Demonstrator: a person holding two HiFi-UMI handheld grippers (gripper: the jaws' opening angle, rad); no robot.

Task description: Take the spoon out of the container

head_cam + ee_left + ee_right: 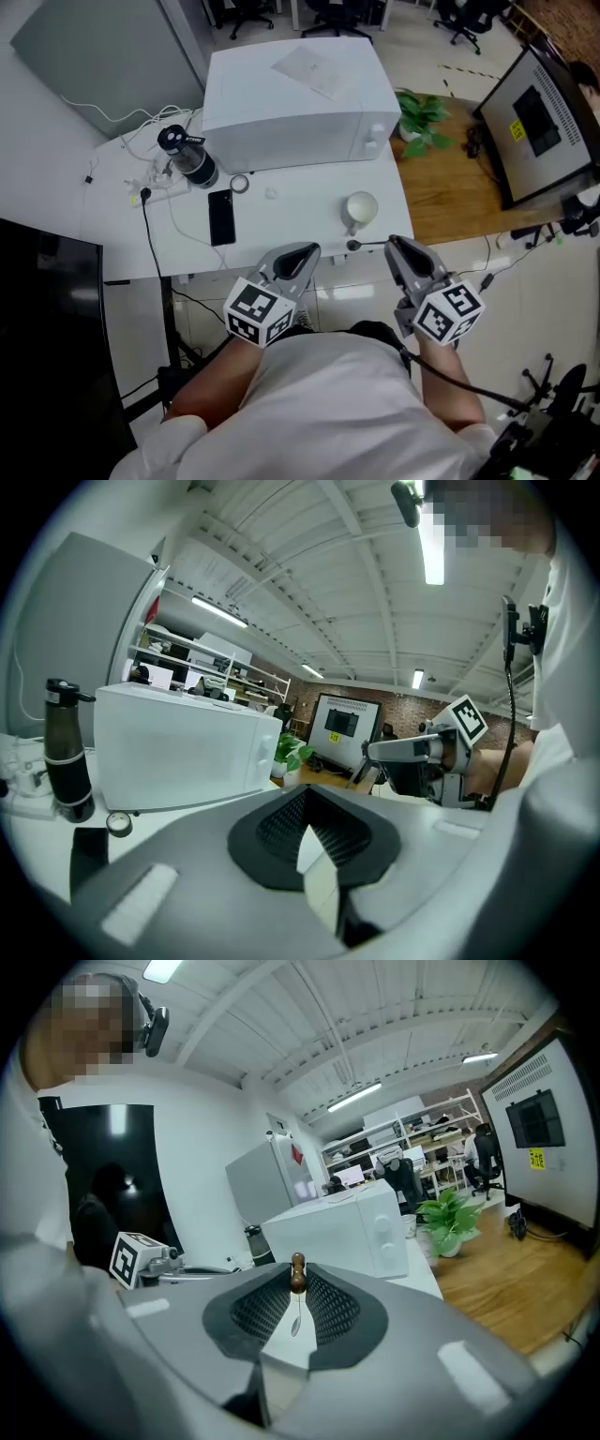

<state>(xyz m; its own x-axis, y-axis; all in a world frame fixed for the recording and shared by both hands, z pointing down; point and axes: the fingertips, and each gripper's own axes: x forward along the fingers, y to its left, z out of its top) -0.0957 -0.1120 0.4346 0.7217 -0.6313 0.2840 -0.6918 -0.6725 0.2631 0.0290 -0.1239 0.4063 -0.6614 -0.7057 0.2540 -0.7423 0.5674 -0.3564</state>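
Note:
A white cup [360, 208] stands on the white table [300, 211] in front of the microwave. My right gripper [394, 244] hovers just near of the cup, over the table's front edge, shut on a thin metal spoon [367, 245]. The spoon's dark end points left in the head view. In the right gripper view the spoon [297, 1274] shows as a brown beaded tip poking out between the closed pads of the right gripper [296, 1299]. My left gripper [306, 251] is level with it to the left, jaws together and nothing in them, as the left gripper [309, 841] view also shows.
A white microwave [295, 98] fills the back of the table. A dark bottle [187, 157], a tape roll [240, 184], a black phone [222, 217] and cables lie to the left. A potted plant [422, 117] and a monitor [544, 122] stand at the right.

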